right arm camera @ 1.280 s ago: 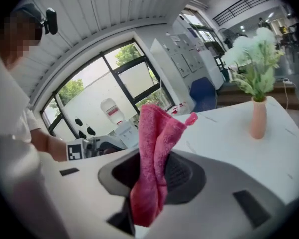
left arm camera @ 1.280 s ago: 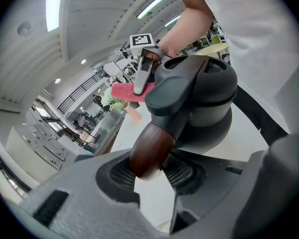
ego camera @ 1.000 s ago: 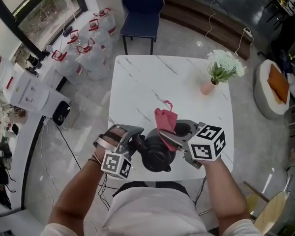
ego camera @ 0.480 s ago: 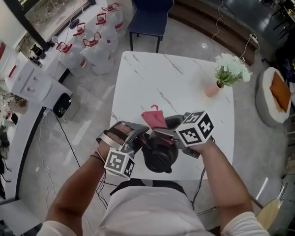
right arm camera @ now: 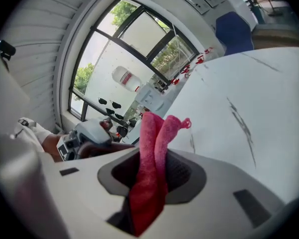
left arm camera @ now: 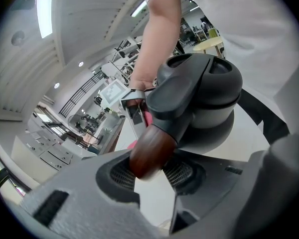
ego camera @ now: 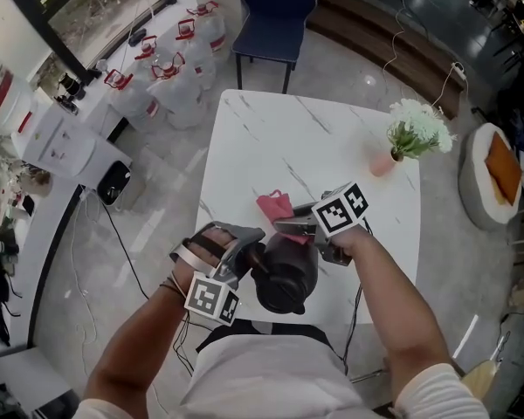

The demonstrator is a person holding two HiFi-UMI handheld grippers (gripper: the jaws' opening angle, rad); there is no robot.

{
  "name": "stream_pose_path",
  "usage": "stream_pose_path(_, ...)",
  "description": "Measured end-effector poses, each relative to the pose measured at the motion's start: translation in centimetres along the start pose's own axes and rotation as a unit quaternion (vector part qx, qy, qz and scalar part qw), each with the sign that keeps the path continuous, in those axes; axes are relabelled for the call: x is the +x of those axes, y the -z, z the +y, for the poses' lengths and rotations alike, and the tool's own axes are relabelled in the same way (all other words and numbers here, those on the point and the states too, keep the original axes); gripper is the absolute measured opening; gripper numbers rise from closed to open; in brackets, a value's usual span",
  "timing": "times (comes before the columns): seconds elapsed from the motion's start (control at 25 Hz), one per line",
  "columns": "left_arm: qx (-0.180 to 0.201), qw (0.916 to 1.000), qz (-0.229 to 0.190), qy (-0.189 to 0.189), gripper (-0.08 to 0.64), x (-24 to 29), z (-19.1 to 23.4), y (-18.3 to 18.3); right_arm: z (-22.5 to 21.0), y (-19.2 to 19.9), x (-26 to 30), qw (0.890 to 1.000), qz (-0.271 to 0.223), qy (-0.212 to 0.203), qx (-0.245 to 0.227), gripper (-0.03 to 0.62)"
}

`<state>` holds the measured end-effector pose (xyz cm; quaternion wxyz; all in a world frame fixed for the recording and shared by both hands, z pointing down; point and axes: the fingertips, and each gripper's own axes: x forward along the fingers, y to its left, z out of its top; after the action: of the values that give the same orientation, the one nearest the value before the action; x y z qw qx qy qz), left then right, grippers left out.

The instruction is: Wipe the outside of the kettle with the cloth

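Note:
The dark kettle (ego camera: 284,276) stands near the front edge of the white marble table (ego camera: 332,142). Its brown wooden handle (left arm camera: 148,153) lies between the jaws of my left gripper (left arm camera: 149,172), which is shut on it. In the head view the left gripper (ego camera: 249,250) sits at the kettle's left side. My right gripper (ego camera: 286,227) hangs just beyond the kettle's far side, shut on a pink cloth (ego camera: 275,206). The cloth (right arm camera: 152,168) sticks up folded from between the right gripper's (right arm camera: 152,176) pads. The kettle (left arm camera: 202,96) fills the left gripper view.
A small pink vase of white flowers (ego camera: 415,129) stands at the table's far right corner. A blue chair (ego camera: 275,11) is behind the table, water jugs (ego camera: 170,81) on the floor to the left, and a round cushioned seat (ego camera: 498,168) to the right.
My right gripper has come down and left with the pink cloth, from above the kettle to just behind it. The left gripper and kettle have stayed put.

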<state>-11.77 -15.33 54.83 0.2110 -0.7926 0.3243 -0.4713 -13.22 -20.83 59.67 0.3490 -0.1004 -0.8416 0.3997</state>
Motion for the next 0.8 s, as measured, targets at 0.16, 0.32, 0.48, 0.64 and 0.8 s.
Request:
stream_pose_path(0.16, -0.004, 1.0, 0.005, -0.004, 0.143, -0.1, -0.1, 0.0, -2.9, 0.7, 0.7, 0.999, -0.003, -0.002, 0.039, 0.127)
stream_pose_path(0.32, -0.012, 0.9999, 0.009, -0.005, 0.143, 0.0, 0.0, 0.1, -5.3, 1.2, 0.9, 0.999, -0.004, 0.01, 0.053, 0.127)
stream_pose_path(0.48, -0.023, 0.9996, 0.015, -0.008, 0.143, 0.0, 0.1, 0.6, -7.6, 0.9, 0.3, 0.995, -0.01, 0.097, -0.012, 0.126)
stream_pose_path(0.64, -0.052, 0.9983, 0.023, -0.009, 0.144, 0.1, 0.0, 1.3, -8.2, -1.5, -2.7, 0.976, -0.101, 0.182, -0.06, 0.124)
stream_pose_path(0.8, -0.077, 0.9966, 0.027, -0.002, 0.144, 0.5, 0.2, 2.3, -6.8, -2.6, -7.6, 0.953, -0.217, 0.21, -0.016, 0.124)
